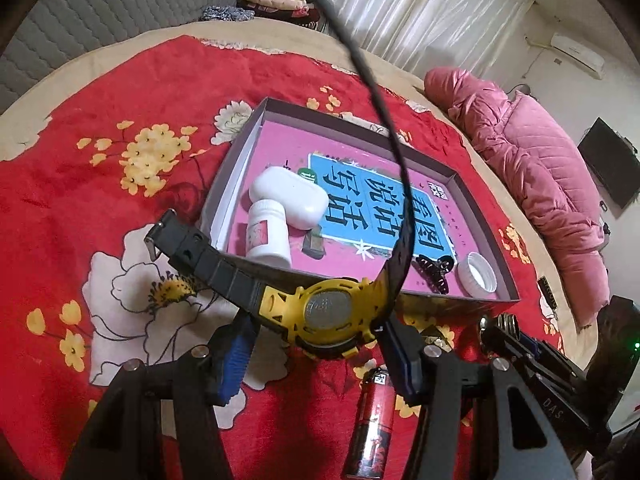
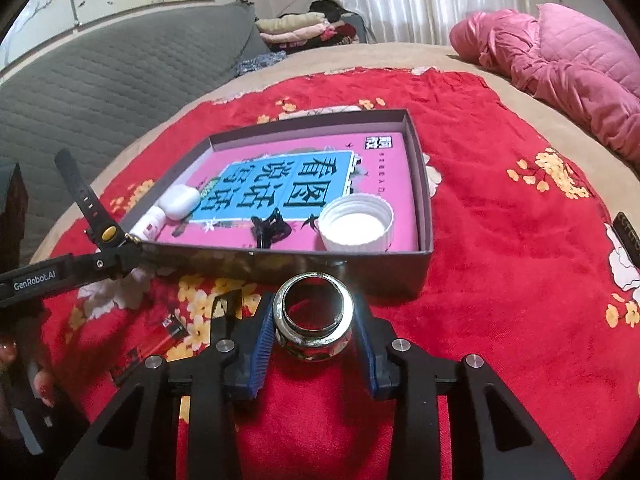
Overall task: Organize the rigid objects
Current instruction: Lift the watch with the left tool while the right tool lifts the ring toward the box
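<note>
Progress check: roughly half done, by my read. Already in the box (image 1: 476,294): white bottle (image 1: 267,236) and white case (image 1: 290,196) at the left end, black hair clip (image 1: 434,270) and white cap (image 1: 478,274) along the near wall toward the right.

My left gripper (image 1: 316,346) is clamped on the yellow watch (image 1: 326,320), pads on either side of the case. Watch is lifted, just near of the box's front wall, straps sticking out left and up. Not yet over the box.

My right gripper (image 2: 314,344) has its pads against the small glass jar (image 2: 314,318) on both sides, so I'm calling it gripped. Jar sits upright on the red blanket (image 2: 500,280), mouth open, just near of the box wall. Can't tell if it's off the blanket.

Still loose on the bed: red lighter (image 1: 372,424) near my left gripper, and a dark item (image 2: 630,236) at the far right edge, too cropped to identify.

Left: drop watch, drop jar, collect those two.
</note>
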`<act>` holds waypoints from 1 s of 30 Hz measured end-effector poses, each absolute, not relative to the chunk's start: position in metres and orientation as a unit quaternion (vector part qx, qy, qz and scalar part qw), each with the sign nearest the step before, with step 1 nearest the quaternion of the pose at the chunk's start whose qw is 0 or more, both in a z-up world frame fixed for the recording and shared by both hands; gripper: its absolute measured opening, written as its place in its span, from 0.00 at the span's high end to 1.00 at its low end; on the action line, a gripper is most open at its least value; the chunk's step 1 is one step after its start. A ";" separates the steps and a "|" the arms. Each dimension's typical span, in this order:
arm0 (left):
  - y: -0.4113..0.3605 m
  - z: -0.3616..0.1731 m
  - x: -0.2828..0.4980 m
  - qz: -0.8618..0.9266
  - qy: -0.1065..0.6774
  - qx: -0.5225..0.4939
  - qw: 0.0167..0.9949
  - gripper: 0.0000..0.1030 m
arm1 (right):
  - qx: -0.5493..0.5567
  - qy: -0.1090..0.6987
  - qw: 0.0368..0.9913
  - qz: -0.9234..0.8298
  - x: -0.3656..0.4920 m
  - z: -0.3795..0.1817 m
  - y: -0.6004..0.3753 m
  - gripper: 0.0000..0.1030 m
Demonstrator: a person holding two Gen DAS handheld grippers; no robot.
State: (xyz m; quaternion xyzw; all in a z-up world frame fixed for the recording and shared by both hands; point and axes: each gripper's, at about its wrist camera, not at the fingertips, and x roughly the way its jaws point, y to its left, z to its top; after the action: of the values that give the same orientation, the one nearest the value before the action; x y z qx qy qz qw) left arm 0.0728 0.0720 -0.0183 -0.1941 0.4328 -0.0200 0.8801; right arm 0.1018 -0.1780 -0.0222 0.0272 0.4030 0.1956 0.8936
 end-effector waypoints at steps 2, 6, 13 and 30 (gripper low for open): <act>0.072 -0.017 0.072 -0.021 0.430 -0.193 0.882 0.44 | 0.029 0.398 0.896 0.197 0.101 -0.019 -0.179 0.63; 0.070 -0.012 0.071 -0.023 0.426 -0.193 0.884 0.44 | 0.031 0.387 0.900 0.201 0.098 -0.014 -0.180 0.63; 0.068 -0.001 0.067 -0.028 0.414 -0.189 0.890 0.44 | 0.029 0.369 0.906 0.207 0.095 -0.006 -0.178 0.63; 0.065 0.010 0.069 -0.020 0.404 -0.171 0.898 0.44 | 0.023 0.343 0.916 0.207 0.098 0.005 -0.179 0.63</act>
State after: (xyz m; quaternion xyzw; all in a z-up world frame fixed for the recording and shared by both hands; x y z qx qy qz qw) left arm 0.0688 0.0645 0.0098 -0.1712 0.4045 -0.0200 0.8982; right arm 0.0982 -0.1793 0.0051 0.0228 0.3432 0.2070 0.9159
